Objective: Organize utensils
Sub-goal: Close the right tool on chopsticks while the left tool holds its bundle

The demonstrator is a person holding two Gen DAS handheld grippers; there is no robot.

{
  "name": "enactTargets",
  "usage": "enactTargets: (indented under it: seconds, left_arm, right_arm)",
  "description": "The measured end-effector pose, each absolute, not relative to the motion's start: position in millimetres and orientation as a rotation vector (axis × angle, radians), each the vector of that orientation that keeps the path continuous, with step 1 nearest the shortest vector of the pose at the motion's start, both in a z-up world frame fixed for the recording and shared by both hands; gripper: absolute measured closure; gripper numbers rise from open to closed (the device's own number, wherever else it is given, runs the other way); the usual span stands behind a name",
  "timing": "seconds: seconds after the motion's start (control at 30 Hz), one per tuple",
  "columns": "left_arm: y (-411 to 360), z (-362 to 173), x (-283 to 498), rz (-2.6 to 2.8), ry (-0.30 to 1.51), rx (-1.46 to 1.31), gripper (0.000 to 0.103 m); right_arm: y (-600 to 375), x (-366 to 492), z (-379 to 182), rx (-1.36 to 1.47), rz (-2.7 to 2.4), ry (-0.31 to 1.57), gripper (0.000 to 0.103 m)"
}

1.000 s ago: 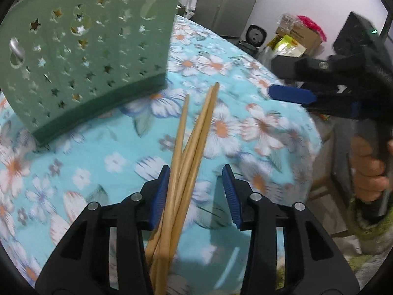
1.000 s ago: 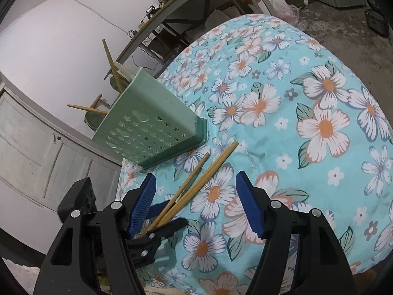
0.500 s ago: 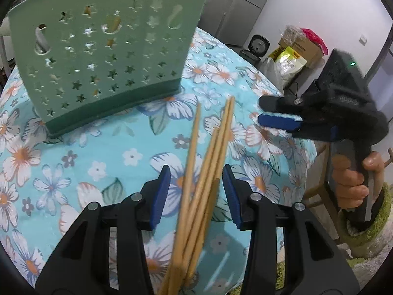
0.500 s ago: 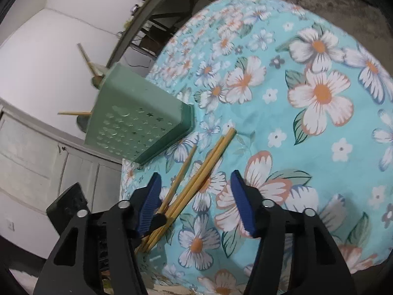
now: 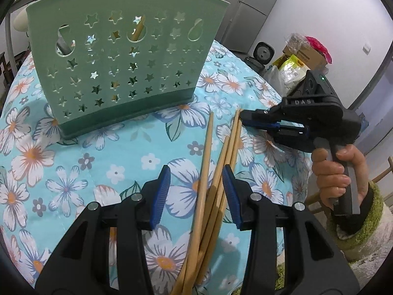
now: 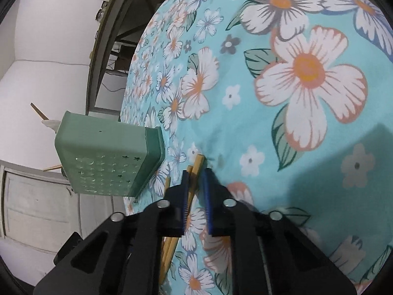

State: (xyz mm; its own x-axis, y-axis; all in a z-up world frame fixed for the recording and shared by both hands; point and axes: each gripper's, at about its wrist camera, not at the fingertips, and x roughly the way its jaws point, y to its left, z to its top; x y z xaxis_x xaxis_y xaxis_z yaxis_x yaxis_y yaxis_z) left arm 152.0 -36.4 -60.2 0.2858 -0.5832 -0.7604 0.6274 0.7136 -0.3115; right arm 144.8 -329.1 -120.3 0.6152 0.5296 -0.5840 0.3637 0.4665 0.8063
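Four chopsticks (image 5: 216,172) laid on floral tablecloth (image 5: 110,152), before green holder (image 5: 122,61). Left gripper (image 5: 196,191) spread, bundle between pads, contact apparently absent. Right gripper (image 6: 196,196) closing on far ends of chopsticks; pinch possibly incomplete, view cramped.

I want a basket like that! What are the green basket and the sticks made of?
The basket looks like plastic: smooth, matte green, with neat star-shaped holes cut through its wall. The chopsticks look like bamboo or wood: pale tan and unpainted, though which one I cannot tell.
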Motion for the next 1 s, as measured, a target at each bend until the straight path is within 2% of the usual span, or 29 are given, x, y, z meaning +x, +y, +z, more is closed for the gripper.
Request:
enactTargets:
  seconds: [0.1,0.17,0.33,0.47,0.5,0.53,0.73,0.77,0.8,1.0]
  left_arm:
    - [-36.9,-59.8,154.4,-0.810,1.000,0.051,0.062]
    - [-40.1,-60.1,156.4,-0.810,0.999,0.059,0.062]
    - [-46.0,-58.2,157.8,-0.810,0.998,0.071,0.062]
    - [-48.5,-59.1,158.7,-0.809,1.001,0.072,0.062]
    - [-48.9,-58.7,158.3,-0.810,1.000,0.073,0.062]
    - [-49.4,-58.5,157.7,-0.809,0.999,0.074,0.062]
    - [-49.3,-57.3,156.3,-0.803,0.997,0.079,0.062]
    - [-49.1,-57.3,156.7,-0.802,0.997,0.079,0.062]
    - [-48.8,-57.3,157.2,-0.801,0.997,0.078,0.062]
    - [-46.2,-54.9,160.1,-0.797,0.992,0.072,0.062]
  right_arm:
    - [-332.5,141.9,-116.9,1.094,0.120,0.961,0.095]
    - [-336.6,136.0,-110.9,1.041,0.089,0.975,0.099]
    - [-355.1,121.7,-100.2,0.997,0.024,0.973,0.097]
    - [-352.4,129.0,-99.2,1.015,0.042,0.983,0.089]
    - [-349.8,131.4,-100.3,1.017,0.046,0.989,0.079]
    - [-345.0,136.3,-102.4,1.017,0.050,1.002,0.075]
    - [-320.2,150.4,-99.0,0.899,-0.005,1.022,0.076]
    - [-317.8,151.0,-97.3,0.872,-0.018,1.022,0.078]
    - [-315.1,152.2,-95.9,0.836,-0.029,1.026,0.086]
    - [-329.7,146.4,-77.4,0.719,-0.025,1.008,0.086]
